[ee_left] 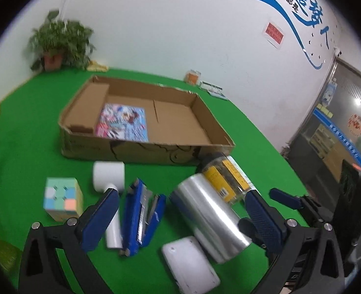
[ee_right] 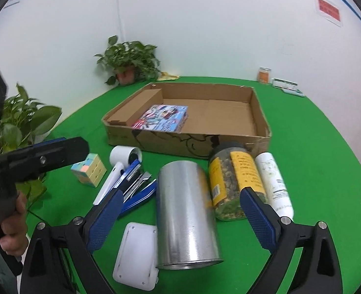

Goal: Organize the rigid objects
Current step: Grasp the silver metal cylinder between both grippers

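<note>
A shallow cardboard box (ee_left: 156, 152) (ee_right: 261, 122) sits on the green table with a colourful book (ee_left: 122, 121) (ee_right: 162, 118) inside. In front of it lie a silver can (ee_left: 209, 215) (ee_right: 186, 213), a jar with a yellow label (ee_left: 225, 178) (ee_right: 229, 183), a white bottle (ee_right: 274, 181), a blue stapler (ee_left: 141, 215) (ee_right: 137, 186), a white hair dryer (ee_left: 109, 183) (ee_right: 118, 171), a pastel cube (ee_left: 61, 198) (ee_right: 89, 169) and a white flat device (ee_left: 190, 264) (ee_right: 137, 252). My left gripper (ee_left: 180, 208) is open over the stapler and can. My right gripper (ee_right: 180, 208) is open around the silver can, not touching it.
Potted plants stand at the back left corner (ee_left: 58, 41) (ee_right: 129, 61) and at the left table edge (ee_right: 23, 127). An orange tin (ee_left: 192, 76) (ee_right: 264, 74) and a small flat box (ee_left: 212, 89) (ee_right: 288, 87) sit by the back wall. The left gripper's body (ee_right: 38, 161) shows in the right wrist view.
</note>
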{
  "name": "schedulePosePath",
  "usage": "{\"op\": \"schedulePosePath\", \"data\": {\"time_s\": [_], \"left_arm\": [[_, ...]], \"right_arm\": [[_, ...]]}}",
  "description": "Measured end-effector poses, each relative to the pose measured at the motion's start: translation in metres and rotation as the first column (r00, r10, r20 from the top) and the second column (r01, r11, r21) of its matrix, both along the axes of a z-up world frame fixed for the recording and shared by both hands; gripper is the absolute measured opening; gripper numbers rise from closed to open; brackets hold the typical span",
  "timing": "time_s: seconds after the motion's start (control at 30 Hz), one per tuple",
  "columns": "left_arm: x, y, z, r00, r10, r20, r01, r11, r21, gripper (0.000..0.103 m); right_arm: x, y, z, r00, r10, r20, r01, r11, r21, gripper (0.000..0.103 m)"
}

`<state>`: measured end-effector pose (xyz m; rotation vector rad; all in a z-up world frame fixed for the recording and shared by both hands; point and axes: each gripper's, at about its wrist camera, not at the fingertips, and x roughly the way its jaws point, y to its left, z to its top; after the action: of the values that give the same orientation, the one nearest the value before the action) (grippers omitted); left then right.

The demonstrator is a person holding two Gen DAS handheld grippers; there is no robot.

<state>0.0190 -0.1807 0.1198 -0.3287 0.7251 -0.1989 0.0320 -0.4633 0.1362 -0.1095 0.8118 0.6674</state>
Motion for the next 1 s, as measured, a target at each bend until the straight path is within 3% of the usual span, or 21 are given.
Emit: {"op": "schedulePosePath", "data": {"time_s": [0.13, 0.27, 0.37, 0.43, 0.53, 0.63, 0.73, 0.83, 0.9, 0.93, 1.0], "left_arm": [[0.007, -0.003, -0.021, 0.992, -0.082, -0.093, 0.072, 0.992, -0.105, 0.102], [0.017, -0.015, -0.039, 0.978, -0.155, -0.142, 0.131, 0.977, -0.168, 0.102], [0.032, -0.025, -0.054, 0.959, -0.211, -0.191, 0.167, 0.961, -0.223, 0.102], [0.04, -0.032, -0.062, 0.946, -0.247, -0.21, 0.191, 0.948, -0.254, 0.102], [0.049, -0.04, -0.069, 0.931, -0.274, -0.241, 0.204, 0.939, -0.277, 0.102], [0.055, -0.048, -0.074, 0.918, -0.297, -0.262, 0.221, 0.933, -0.285, 0.101], [0.06, -0.053, -0.077, 0.906, -0.312, -0.285, 0.228, 0.929, -0.292, 0.101], [0.062, -0.057, -0.081, 0.899, -0.308, -0.311, 0.225, 0.934, -0.277, 0.101], [0.063, -0.055, -0.085, 0.893, -0.302, -0.333, 0.217, 0.938, -0.27, 0.101], [0.062, -0.054, -0.088, 0.89, -0.296, -0.346, 0.209, 0.941, -0.267, 0.1], [0.064, -0.055, -0.093, 0.885, -0.292, -0.362, 0.204, 0.944, -0.26, 0.098]], "right_arm": [[-0.003, -0.011, -0.017, 0.996, 0.05, -0.069, -0.048, 0.998, 0.034, 0.095], [0.004, -0.02, -0.043, 0.981, 0.065, -0.185, -0.06, 0.998, 0.034, 0.08], [0.008, -0.018, -0.056, 0.973, 0.058, -0.222, -0.059, 0.998, 0.001, 0.074], [0.009, -0.018, -0.064, 0.97, 0.043, -0.241, -0.051, 0.998, -0.03, 0.064], [0.009, -0.026, -0.068, 0.964, 0.032, -0.264, -0.036, 0.999, -0.007, 0.064], [0.003, -0.024, -0.066, 0.97, 0.011, -0.241, -0.022, 0.999, -0.04, 0.064], [-0.019, -0.004, -0.06, 0.989, 0.017, -0.146, -0.039, 0.987, -0.154, 0.064], [-0.042, 0.017, -0.056, 0.992, 0.098, -0.076, -0.113, 0.967, -0.228, 0.067], [-0.049, 0.011, -0.044, 0.981, 0.165, -0.099, -0.175, 0.979, -0.103, 0.069], [-0.048, 0.004, -0.039, 0.972, 0.194, -0.133, -0.196, 0.981, -0.006, 0.075], [-0.036, -0.012, -0.035, 0.965, 0.173, -0.197, -0.155, 0.982, 0.107, 0.081]]}}
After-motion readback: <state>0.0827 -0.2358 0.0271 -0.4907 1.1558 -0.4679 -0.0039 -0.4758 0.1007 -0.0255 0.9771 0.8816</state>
